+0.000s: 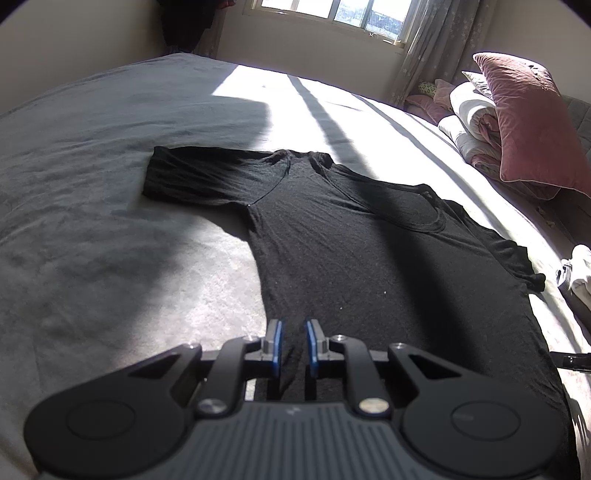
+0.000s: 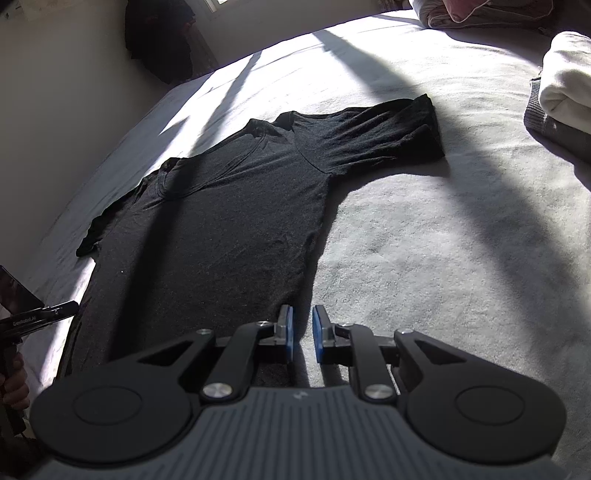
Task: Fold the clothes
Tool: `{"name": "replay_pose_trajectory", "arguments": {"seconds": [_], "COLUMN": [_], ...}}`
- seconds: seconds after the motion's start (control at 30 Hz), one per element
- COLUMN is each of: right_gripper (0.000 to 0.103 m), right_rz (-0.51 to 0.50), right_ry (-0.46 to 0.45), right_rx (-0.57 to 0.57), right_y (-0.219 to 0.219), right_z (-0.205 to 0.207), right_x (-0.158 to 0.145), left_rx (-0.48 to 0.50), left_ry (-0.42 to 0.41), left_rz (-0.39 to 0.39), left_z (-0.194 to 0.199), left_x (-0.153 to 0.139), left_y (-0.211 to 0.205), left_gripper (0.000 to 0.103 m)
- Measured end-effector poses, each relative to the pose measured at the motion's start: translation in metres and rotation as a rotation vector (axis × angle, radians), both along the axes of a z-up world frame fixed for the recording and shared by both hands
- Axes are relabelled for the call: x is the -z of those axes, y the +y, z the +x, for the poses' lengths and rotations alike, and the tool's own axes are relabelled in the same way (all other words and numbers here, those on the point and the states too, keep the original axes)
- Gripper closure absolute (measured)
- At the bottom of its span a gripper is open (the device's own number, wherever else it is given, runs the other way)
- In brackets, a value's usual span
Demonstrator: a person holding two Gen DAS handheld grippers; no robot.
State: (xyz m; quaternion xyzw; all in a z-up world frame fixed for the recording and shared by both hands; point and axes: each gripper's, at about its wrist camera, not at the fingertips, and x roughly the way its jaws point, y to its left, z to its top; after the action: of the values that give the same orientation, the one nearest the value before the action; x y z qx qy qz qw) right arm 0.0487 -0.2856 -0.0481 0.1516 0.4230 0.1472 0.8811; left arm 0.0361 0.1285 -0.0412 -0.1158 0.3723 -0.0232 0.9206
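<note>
Left wrist view: the black T-shirt [image 1: 354, 236] lies spread flat on the grey bedsheet [image 1: 92, 184], collar towards the window [image 1: 332, 14], both sleeves out to the sides. The left gripper [image 1: 294, 345] hangs over the hem end of the shirt, near its left edge; its jaws stand a narrow gap apart with nothing between them, and the blue pads [image 1: 277, 343] look clear of the cloth. A pink pillow [image 1: 532, 122] and rolled bedding [image 1: 469, 122] sit at the far right, well apart from the shirt. Right wrist view: the right gripper [image 2: 303, 338] is poised at the shirt's right side edge near the hem, one finger over the fabric, the other over the sheet; its jaws are likewise slightly parted and hold nothing. A cream folded garment [image 2: 565, 88] rests at the upper right. Assessment: the step in hand appears to be taking hold of the hem corners. To do it well, each gripper should pinch both fabric layers right at the corner, at matching height, then lift evenly so the fold runs straight and no creases form.
</note>
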Motion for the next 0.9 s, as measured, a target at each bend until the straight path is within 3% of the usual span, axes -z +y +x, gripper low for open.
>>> {"name": "replay_pose_trajectory", "arguments": {"seconds": [0.4,0.57,0.6,0.67,0.9], "right_gripper": [0.083,0.081,0.082,0.098,0.100], "right_rz": [-0.029,-0.171,-0.200,-0.233,-0.291], "right_ry": [-0.011,-0.078,-0.093,-0.114,-0.123], "right_rx": [-0.034,-0.086,-0.096,-0.104,-0.063], "right_y": [0.018,0.040,0.044,0.049,0.038], "right_z": [0.007,0.004,0.003,0.001,0.000], "right_x": [0.002,0.004,0.004,0.005,-0.002], "left_rx": [-0.004,-0.010,-0.011,-0.012,0.004], "left_ry": [0.017,0.028,0.031,0.033,0.046], "left_rz": [-0.001,0.002,0.004,0.015,0.059], "left_z": [0.003,0.005,0.005,0.006,0.006], "left_x": [0.004,0.007,0.008,0.010,0.012], "left_y": [-0.001,0.000,0.000,0.000,-0.002], "left_gripper": [0.088,0.088,0.088,0.088,0.088]}}
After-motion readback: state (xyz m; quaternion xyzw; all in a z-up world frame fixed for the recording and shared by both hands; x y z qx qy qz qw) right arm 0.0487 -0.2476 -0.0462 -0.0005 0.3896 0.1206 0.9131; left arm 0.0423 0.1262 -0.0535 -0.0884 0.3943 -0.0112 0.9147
